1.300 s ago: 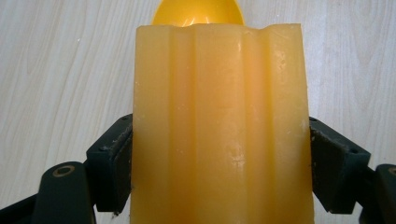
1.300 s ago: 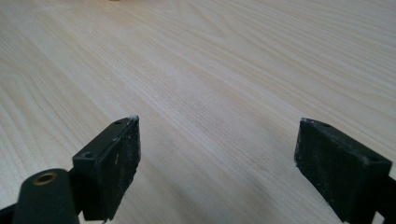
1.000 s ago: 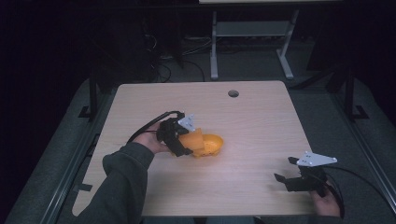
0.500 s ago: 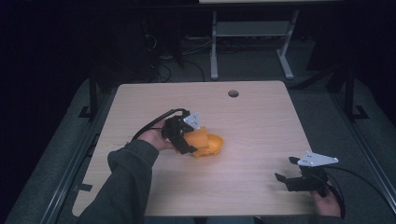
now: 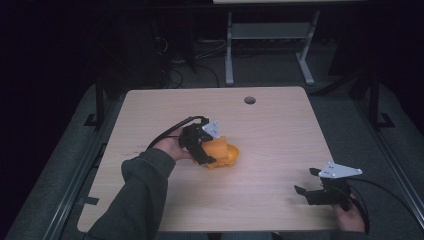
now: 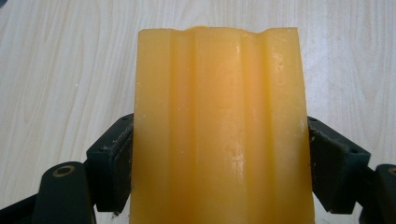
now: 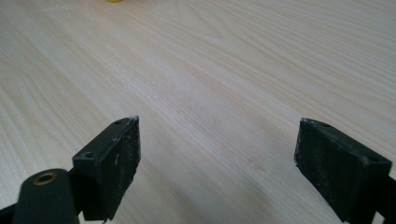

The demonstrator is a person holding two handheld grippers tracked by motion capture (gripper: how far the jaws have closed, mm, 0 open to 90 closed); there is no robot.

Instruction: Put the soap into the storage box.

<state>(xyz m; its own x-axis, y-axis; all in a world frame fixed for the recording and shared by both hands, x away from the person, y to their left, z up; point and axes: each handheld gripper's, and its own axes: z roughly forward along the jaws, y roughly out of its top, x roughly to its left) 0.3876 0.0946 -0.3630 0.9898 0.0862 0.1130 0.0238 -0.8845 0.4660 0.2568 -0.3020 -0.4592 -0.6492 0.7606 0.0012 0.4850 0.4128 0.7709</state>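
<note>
Left gripper view shows my left gripper [image 6: 219, 154] clamped across the orange ribbed block's [image 6: 219, 130] flat sides mid-table; it looks stiff, waxy, possibly slippery; right gripper [image 7: 217, 163] gapes empty near the right front corner.

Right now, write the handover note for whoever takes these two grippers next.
Left gripper: shut on the orange ridged block, jaws pressing both its sides, near the middle of the wooden table.
Right gripper: open, holding nothing, low over bare wood at the near right corner.
Done: block grasped.
Left: whatever comes after the grasp; I cannot tell whether the block is lifted or resting on the table, so check before moving. The right gripper is free to assist.
</note>
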